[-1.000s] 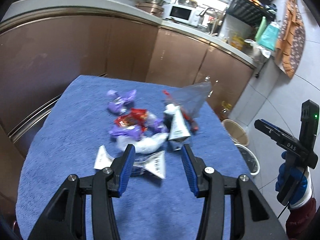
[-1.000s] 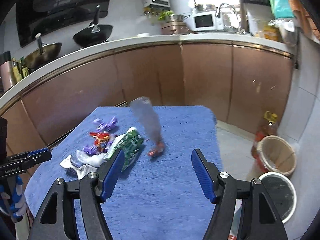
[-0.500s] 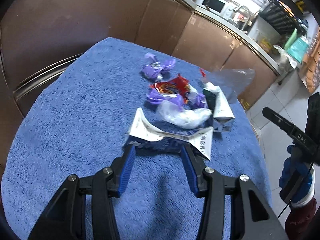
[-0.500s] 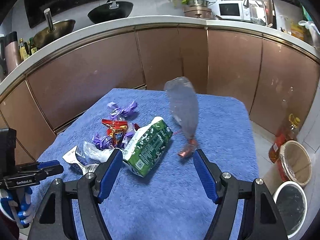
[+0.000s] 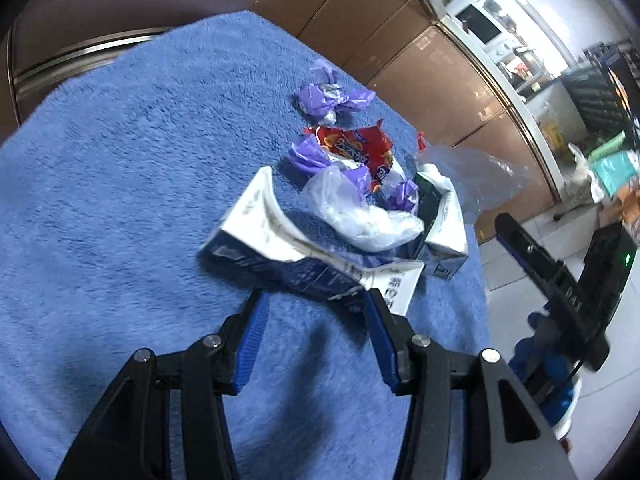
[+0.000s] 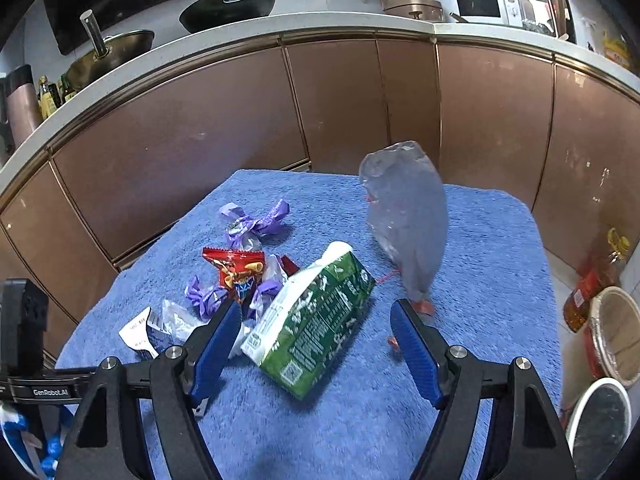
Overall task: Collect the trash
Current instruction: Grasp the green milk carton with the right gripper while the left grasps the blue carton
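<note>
**Fingers apart at the trash pile, nothing gripped**

Left gripper point(image 5: 314, 300): blue-padded fingers point(image 5: 252, 338) stand apart, tips at the near edge of the flattened blue-and-white carton point(image 5: 288, 248); pads do not press on it. Right gripper point(image 6: 316, 322): fingers point(image 6: 416, 350) have just been opening and now stand wide, straddling the near end of the green-and-white carton point(image 6: 316, 320) without clamping it.

Trash lies clustered on the blue-towelled worktop point(image 5: 120, 184). Behind the blue carton: a crumpled white plastic piece point(image 5: 360, 216), a red snack wrapper point(image 5: 356, 148), purple wrappers point(image 5: 328, 98). The green carton lies tilted on its side, just right of the wrappers. A clear plastic bag point(image 6: 408, 220) stands upright beside it, its knotted red end near the right finger's tip.

On the floor right of the worktop: a woven basket point(image 6: 616, 332) and a white-rimmed bin point(image 6: 600, 412). A blue-gloved hand point(image 5: 548, 364) holds the right gripper, seen in the left wrist view.
</note>
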{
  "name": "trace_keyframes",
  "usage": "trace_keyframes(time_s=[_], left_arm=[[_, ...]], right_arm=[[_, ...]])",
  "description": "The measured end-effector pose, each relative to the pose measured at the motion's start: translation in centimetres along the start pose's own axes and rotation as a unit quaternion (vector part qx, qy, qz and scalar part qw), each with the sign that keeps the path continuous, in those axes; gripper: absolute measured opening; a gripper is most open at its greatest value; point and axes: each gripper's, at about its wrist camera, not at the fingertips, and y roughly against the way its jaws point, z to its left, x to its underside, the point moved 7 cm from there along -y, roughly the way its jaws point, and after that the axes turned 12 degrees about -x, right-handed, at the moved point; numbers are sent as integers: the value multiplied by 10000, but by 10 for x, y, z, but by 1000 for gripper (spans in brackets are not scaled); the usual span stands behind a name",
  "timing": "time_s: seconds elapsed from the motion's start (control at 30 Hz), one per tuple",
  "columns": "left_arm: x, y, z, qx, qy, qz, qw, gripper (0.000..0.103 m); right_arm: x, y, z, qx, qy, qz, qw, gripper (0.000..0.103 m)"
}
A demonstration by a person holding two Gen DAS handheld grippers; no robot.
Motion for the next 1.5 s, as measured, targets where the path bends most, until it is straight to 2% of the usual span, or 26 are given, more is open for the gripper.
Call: trace_keyframes(time_s=[0.13, 0.33, 0.5, 0.83, 0.97, 1.13, 1.23, 1.3, 1.4, 1.5], left_arm=[[-9, -7, -3, -2, 281, 98, 9996, 48], [-21, -18, 6, -214, 654, 251, 9973, 54], [-34, -26, 6, -429, 663, 264, 9965, 54], [-53, -37, 8, -426, 920, 282, 9944, 55], [-52, -36, 8, -503, 829, 185, 9951, 49], [-44, -31, 12, -185, 864, 155, 9960, 44], [-43, -25, 13, -9, 851, 103, 9963, 40], [-44, -20, 12, 37, 807, 17, 9967, 38], [-46, -16, 16, 92, 845, -30, 9964, 36], [-46, -14, 21, 141, 887, -51, 9959, 35]], right_arm=[[-3, -7, -2, -83, 8, 30, 10000, 77], [-7, -16, -9, -141, -1, 80, 9999, 78], [-6, -30, -12, -210, -76, 204, 9995, 78], [-1, -65, -21, -272, -356, 462, 9979, 78], [3, -69, -28, -235, -423, 537, 9974, 78], [7, -63, -39, -190, -398, 636, 9970, 78], [8, -57, -42, -192, -392, 687, 9967, 67], [7, -54, -44, -51, -276, 760, 9967, 55], [8, -56, -50, 249, -112, 920, 9954, 50], [13, -61, -56, 337, -129, 1051, 9938, 44]])
